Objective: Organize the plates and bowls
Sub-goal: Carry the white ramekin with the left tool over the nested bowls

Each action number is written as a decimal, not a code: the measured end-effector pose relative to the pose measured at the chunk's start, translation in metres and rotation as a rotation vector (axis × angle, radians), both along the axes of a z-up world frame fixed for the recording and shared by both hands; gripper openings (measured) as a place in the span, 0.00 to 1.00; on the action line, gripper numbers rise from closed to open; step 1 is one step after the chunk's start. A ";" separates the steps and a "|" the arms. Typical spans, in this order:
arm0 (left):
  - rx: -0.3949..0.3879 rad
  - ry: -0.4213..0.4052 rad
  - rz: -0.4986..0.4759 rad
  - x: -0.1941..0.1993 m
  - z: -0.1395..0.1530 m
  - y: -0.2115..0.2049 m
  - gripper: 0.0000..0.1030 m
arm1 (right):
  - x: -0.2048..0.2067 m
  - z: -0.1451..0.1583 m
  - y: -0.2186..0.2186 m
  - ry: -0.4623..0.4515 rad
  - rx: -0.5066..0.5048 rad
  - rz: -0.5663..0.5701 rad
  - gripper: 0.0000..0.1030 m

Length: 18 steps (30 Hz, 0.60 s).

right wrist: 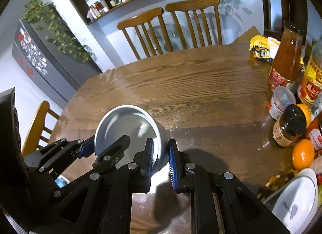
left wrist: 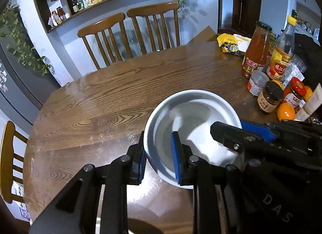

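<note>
Two handheld grippers pinch one white bowl (left wrist: 191, 133) from opposite sides above the wooden counter (left wrist: 124, 101), toward its near edge. The left gripper (left wrist: 159, 157) has its blue-padded fingers (left wrist: 177, 159) closed across the bowl's near-left wall, one inside and one outside. The right gripper (right wrist: 161, 159) clamps the right wall the same way, its fingers (right wrist: 172, 165) straddling the rim, and the bowl sits tilted in its view. Jars, a sauce bottle (left wrist: 256, 51) and oranges (left wrist: 285, 111) crowd the counter's right edge, where a second white bowl (right wrist: 295, 199) rests at the near right corner.
</note>
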<state>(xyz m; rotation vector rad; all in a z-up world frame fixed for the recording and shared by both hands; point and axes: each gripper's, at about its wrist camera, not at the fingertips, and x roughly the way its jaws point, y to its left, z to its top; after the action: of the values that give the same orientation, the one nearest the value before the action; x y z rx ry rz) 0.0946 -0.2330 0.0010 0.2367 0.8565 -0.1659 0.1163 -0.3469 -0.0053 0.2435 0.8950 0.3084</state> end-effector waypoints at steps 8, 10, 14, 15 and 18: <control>0.004 -0.052 -0.002 -0.043 0.014 0.006 0.19 | -0.038 0.014 0.004 -0.042 0.001 0.002 0.17; 0.005 -0.059 -0.002 -0.051 0.016 0.007 0.18 | -0.046 0.016 0.005 -0.048 0.001 0.003 0.17; 0.003 -0.069 -0.001 -0.070 0.019 0.013 0.18 | -0.063 0.019 0.010 -0.055 0.000 0.007 0.17; 0.002 -0.072 -0.001 -0.073 0.020 0.014 0.18 | -0.067 0.019 0.011 -0.057 -0.002 0.008 0.17; 0.000 -0.085 0.004 -0.083 0.023 0.019 0.18 | -0.078 0.023 0.014 -0.066 -0.004 0.014 0.17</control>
<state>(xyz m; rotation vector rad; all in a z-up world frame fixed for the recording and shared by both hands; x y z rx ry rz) 0.0114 -0.2137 0.0242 0.2409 0.7730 -0.1513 0.0384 -0.3327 0.0172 0.2221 0.8319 0.3259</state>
